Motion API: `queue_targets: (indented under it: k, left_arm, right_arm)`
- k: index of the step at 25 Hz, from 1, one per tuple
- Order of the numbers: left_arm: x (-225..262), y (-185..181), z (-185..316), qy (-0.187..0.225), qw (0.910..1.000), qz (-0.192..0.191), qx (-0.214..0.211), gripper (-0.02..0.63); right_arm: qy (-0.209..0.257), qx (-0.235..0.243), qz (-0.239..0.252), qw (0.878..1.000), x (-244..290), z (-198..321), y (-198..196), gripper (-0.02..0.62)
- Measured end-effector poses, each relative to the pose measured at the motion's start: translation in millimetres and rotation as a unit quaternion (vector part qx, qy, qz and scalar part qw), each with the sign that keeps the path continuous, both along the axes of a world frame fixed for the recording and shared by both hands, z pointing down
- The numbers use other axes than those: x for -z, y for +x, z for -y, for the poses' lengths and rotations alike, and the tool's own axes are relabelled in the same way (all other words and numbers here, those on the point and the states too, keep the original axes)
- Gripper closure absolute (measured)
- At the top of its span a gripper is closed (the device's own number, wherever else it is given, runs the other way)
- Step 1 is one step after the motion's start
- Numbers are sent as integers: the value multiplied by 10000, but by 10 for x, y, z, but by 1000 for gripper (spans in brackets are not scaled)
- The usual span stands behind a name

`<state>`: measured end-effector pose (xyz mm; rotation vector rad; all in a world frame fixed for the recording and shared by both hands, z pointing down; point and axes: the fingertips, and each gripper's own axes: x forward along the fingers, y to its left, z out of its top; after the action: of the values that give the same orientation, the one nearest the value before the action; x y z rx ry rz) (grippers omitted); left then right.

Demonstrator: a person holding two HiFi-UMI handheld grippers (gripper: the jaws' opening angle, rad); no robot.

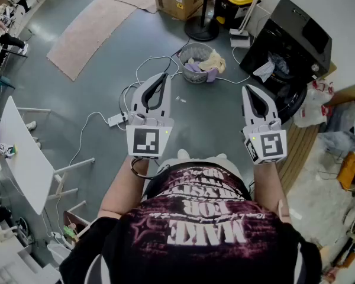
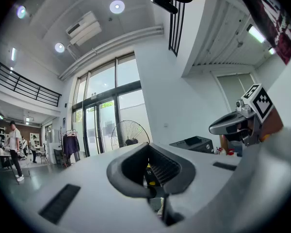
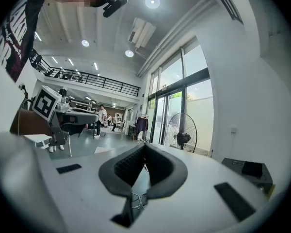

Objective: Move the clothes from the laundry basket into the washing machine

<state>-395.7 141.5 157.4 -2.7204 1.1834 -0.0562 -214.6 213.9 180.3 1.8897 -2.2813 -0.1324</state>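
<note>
— On the floor ahead, the basket [image 1: 182, 57] holds the clothes [image 1: 213, 61], beside the washer [image 1: 299, 31].
— The left gripper [image 1: 161, 77] and right gripper [image 1: 249, 90] are both pressed together and empty, held level. They likely haven't reached the clothes yet.

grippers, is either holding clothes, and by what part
Nothing is held: left gripper and right gripper are both shut and empty; the clothes lie in the laundry basket.
</note>
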Motion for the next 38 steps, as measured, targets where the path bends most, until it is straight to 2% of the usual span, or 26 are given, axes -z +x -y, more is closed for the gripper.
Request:
queue_targets:
  k: [11,16,22,30,38]
  left_arm:
    - [-90,11,-188,-94,9997,110,-205,601]
    - [-65,33,-139,-79,9996,85,-255,601]
    - [-305,-117,-170,-333,9993,-13,-169,601]
    - [-354,-62,-123,-400,9991,-18,-117,601]
    - [-413,309,49,-437,9989,134,-109,601]
  right_arm:
    - [-83,39,138,9999,23,-210,-123,591]
    - [-82,126,181,9997,39,-129,-213,591]
    - [-264,143,108,9995,-141,-212,-366,591]
    - [-198,8,227,9995,-111,-174,-132,591]
    - [-114,180,378,9991,-146,-15,171,589]
